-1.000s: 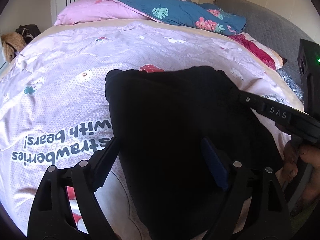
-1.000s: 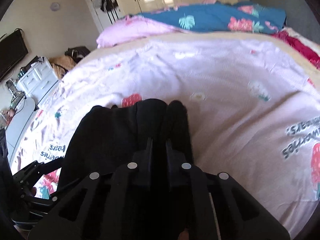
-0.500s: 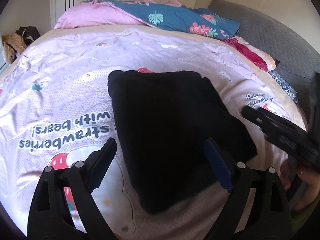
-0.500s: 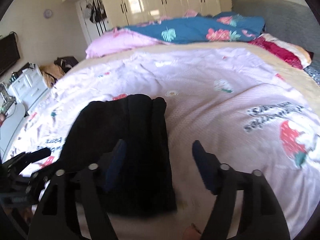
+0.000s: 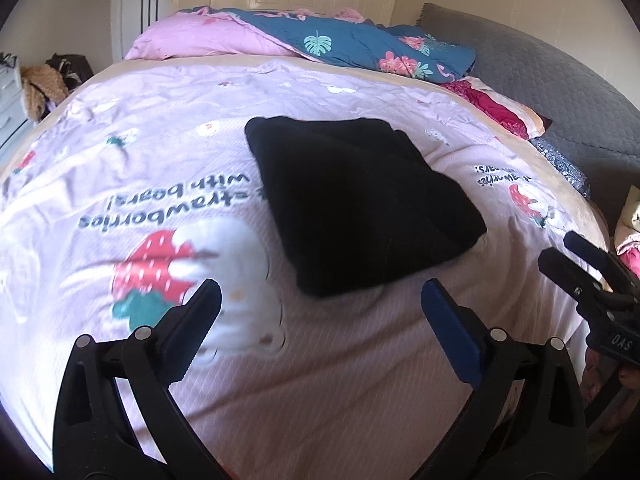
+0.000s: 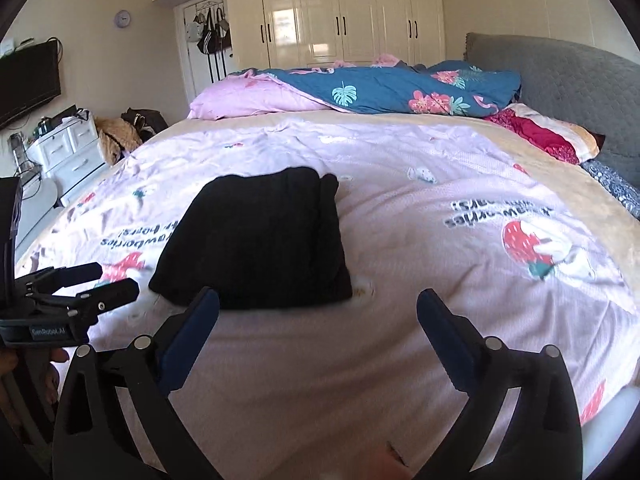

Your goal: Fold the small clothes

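Observation:
A black folded garment point(image 5: 360, 200) lies flat on the pink strawberry-print sheet point(image 5: 160, 152). My left gripper point(image 5: 319, 300) hovers just in front of its near edge. Its jaws are opening wide, with nothing between them. In the right wrist view the same garment point(image 6: 260, 240) lies ahead and left of my right gripper point(image 6: 317, 300), whose jaws are also opening and are empty. Each gripper shows in the other's view: the right gripper point(image 5: 580, 260) at the bed's right edge, the left gripper point(image 6: 96, 280) at the left, held by a hand.
A pink pillow point(image 6: 240, 96) and a blue floral quilt point(image 6: 400, 88) lie at the far end of the bed. A grey headboard point(image 6: 560, 76) runs along the right. White drawers point(image 6: 68, 152) and a clothes pile point(image 6: 116, 136) stand on the left, with wardrobes point(image 6: 340, 12) behind.
My right gripper let go of the black garment and opened wide. Both grippers drew back toward the near edge of the bed, and the garment stayed folded on the sheet.

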Demonstrator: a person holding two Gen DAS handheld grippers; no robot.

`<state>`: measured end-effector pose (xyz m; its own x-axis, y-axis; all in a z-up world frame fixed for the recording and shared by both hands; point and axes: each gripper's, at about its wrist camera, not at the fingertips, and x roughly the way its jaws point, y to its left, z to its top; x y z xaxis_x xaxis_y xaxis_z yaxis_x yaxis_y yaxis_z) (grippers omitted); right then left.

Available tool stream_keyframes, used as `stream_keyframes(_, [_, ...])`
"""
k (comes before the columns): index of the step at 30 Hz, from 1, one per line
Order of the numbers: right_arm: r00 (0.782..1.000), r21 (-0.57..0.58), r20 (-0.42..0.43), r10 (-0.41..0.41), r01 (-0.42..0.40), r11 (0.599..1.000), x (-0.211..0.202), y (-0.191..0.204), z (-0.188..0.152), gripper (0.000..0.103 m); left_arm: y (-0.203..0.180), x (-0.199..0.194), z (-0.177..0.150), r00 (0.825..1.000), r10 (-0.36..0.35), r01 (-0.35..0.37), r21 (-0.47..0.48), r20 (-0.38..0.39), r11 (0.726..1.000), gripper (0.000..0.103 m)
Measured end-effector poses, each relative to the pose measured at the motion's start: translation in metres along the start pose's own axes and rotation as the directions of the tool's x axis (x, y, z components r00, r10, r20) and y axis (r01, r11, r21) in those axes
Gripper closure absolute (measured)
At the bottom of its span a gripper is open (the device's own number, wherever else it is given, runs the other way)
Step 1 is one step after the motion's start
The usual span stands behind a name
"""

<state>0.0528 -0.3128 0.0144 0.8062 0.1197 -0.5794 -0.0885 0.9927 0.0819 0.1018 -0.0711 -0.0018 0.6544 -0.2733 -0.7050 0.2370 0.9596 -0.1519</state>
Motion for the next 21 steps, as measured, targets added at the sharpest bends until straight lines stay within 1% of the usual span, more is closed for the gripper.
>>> stream_keyframes(4, [0.999, -0.003, -0.034, -0.004, 0.004, 1.0, 0.001, 0.005, -0.015, 0.004, 0.003, -0.006, -0.01, 1.0, 0.01, -0.01, -0.013, 0.009, 1.0, 0.009])
stream_keyframes(7, [0.999, -0.002, -0.045, -0.006, 0.006, 1.0, 0.002, 0.006, -0.018, 0.004, 0.005, -0.007, -0.012, 1.0, 0.012, -0.012, -0.027, 0.008, 1.0, 0.009])
stream_keyframes(15, [0.999, 0.0, -0.051, -0.012, 0.012, 1.0, 0.002, 0.006, -0.02, 0.004, 0.006, -0.007, -0.014, 0.999, 0.035, -0.035, -0.038, -0.002, 0.999, 0.009])
stream_keyframes(21, [0.999, 0.007, -0.049, -0.017, 0.018, 1.0, 0.002, 0.004, -0.02, 0.004, 0.01, -0.01, -0.013, 0.999, 0.052, -0.052, -0.043, 0.006, 0.998, 0.009])
